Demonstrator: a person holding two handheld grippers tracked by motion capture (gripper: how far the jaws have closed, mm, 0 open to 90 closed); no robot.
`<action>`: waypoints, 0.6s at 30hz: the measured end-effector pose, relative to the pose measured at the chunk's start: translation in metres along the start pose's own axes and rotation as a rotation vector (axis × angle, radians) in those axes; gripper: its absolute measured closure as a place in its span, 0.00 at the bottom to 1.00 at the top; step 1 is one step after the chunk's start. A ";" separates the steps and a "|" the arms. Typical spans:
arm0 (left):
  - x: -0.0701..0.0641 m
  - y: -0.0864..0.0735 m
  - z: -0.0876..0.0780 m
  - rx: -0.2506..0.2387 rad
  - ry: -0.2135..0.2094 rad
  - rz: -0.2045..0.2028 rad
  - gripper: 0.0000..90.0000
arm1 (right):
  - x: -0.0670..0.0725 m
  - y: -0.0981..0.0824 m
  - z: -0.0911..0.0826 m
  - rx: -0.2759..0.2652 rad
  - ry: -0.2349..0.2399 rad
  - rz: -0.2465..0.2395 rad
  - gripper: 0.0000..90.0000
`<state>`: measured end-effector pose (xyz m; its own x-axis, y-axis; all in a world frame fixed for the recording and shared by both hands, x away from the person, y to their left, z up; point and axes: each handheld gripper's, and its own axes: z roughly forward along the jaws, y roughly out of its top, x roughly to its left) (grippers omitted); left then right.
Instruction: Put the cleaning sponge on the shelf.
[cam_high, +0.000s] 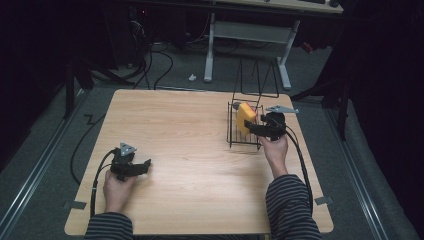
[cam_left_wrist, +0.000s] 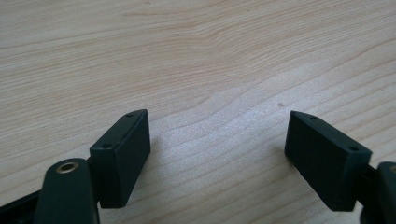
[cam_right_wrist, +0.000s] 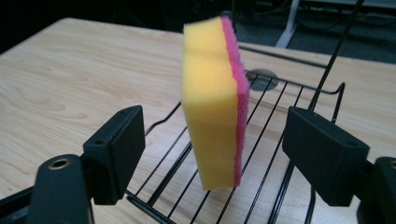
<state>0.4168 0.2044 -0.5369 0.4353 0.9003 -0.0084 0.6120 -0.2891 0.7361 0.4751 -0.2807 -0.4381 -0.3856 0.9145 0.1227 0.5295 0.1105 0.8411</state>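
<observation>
From above, the sponge (cam_high: 245, 117) stands on edge in the rack (cam_high: 232, 136) on the worktop (cam_high: 190, 150), just beside the right claw (cam_high: 256, 128); the left claw (cam_high: 142, 166) rests well apart. The left claw's (cam_left_wrist: 217, 154) own view has it wide open, holding nothing. Seen along the right claw (cam_right_wrist: 219, 154), the upright sponge (cam_right_wrist: 212, 102) sits straight ahead between its wide-open, empty jaws.

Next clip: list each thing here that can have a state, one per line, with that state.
Sponge: standing on edge in the wire rack, not gripped.
Wire rack: upright on the table, holding the sponge.
Left gripper: open, low over bare table.
Right gripper: open, jaws either side of the sponge, not touching it.
</observation>
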 end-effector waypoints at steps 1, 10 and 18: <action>0.000 0.000 0.000 0.000 0.000 0.000 0.25 | 0.000 0.000 -0.004 -0.016 0.004 0.000 0.26; 0.000 0.000 0.000 0.000 0.000 0.000 0.25 | -0.003 -0.006 -0.026 -0.062 0.033 0.026 0.28; 0.000 0.000 0.000 0.000 0.000 0.000 0.26 | -0.005 -0.011 -0.048 -0.055 0.070 0.020 0.30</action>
<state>0.4168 0.2044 -0.5369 0.4348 0.9005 -0.0083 0.6119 -0.2887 0.7364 0.4355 -0.3054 -0.4226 -0.4279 0.8868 0.1746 0.4960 0.0689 0.8656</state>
